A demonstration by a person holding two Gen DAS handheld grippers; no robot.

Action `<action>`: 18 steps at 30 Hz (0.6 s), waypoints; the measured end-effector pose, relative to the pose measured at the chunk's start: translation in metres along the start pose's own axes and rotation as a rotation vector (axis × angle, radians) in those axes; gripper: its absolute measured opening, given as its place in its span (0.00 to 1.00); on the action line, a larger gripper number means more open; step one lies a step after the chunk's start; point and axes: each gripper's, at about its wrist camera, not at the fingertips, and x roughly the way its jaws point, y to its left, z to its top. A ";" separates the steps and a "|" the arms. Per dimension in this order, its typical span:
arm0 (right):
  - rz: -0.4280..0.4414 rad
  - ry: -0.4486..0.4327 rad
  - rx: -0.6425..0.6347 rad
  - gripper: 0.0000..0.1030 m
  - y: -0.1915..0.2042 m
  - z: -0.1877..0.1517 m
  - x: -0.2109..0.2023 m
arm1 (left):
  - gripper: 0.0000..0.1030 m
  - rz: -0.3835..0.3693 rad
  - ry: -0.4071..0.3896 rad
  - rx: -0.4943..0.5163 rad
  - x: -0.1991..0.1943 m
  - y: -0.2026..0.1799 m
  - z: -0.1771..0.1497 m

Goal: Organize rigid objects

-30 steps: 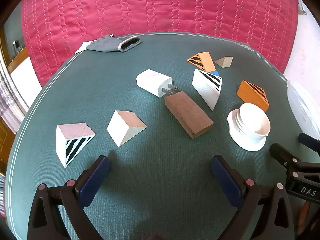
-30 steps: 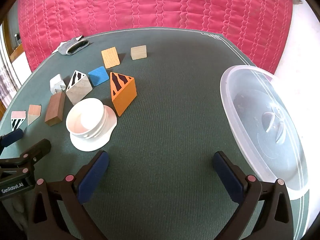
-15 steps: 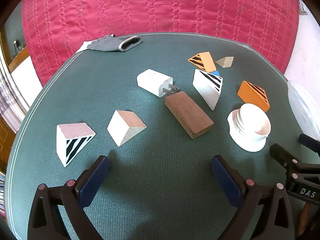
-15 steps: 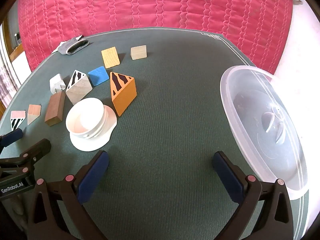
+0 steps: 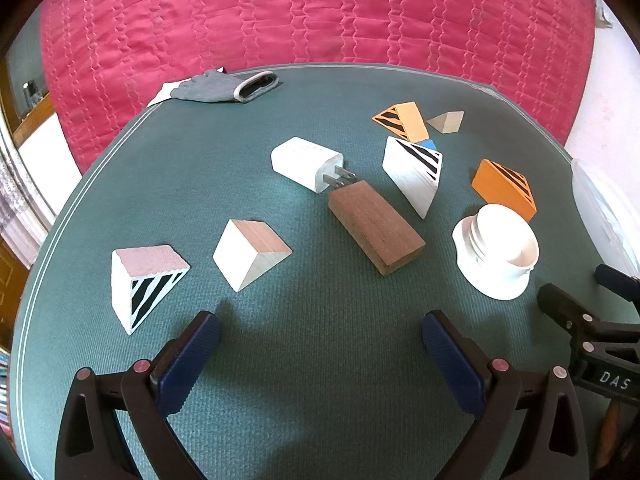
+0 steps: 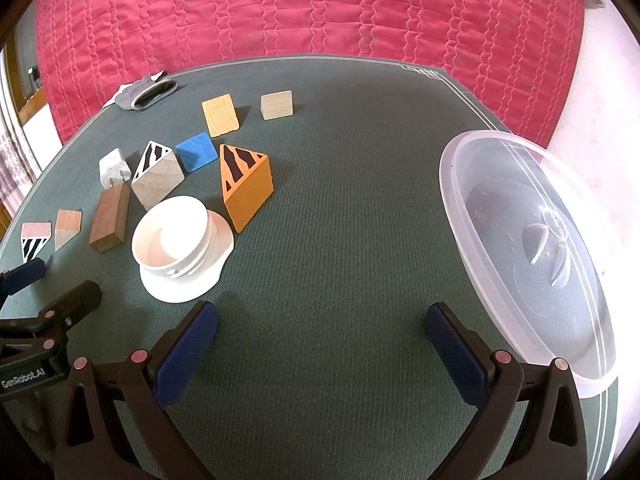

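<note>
Scattered blocks ahead of two wide-open, empty grippers.
Brown block (image 5: 376, 227) ahead of left gripper (image 5: 320, 354), long axis diagonal; clear bin (image 6: 536, 248) right of right gripper (image 6: 320, 350).

Left wrist view: I'm seeing only a sliver of the blue block (image 5: 429, 144), the striped white wedge (image 5: 414, 176) covering the rest. The clear plastic lid (image 5: 600, 208) is running off the right edge. Right tongs (image 5: 600, 300) are showing only partly at that edge. Right wrist view: the lid's (image 6: 532, 248) near rim is disappearing behind the tong finger (image 6: 460, 356). The white charger's (image 6: 114, 166) prongs are looking too small to read.
</note>
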 end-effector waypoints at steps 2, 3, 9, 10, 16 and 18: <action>0.001 0.000 0.000 1.00 0.000 0.000 0.000 | 1.00 -0.001 0.002 0.003 0.000 -0.001 0.000; 0.003 0.000 -0.001 1.00 0.001 0.000 0.000 | 1.00 -0.003 0.002 0.006 -0.001 -0.001 0.000; 0.042 -0.007 -0.011 1.00 0.005 -0.005 -0.006 | 1.00 -0.033 0.003 0.005 -0.003 0.002 0.000; 0.051 -0.009 -0.010 1.00 0.006 -0.004 -0.005 | 1.00 -0.038 0.000 -0.003 -0.004 0.004 0.000; 0.104 -0.019 -0.012 1.00 0.012 -0.005 -0.007 | 1.00 -0.033 -0.014 -0.051 -0.010 0.021 -0.003; 0.122 -0.022 -0.008 1.00 0.012 -0.005 -0.008 | 1.00 -0.011 -0.026 -0.052 -0.014 0.028 -0.004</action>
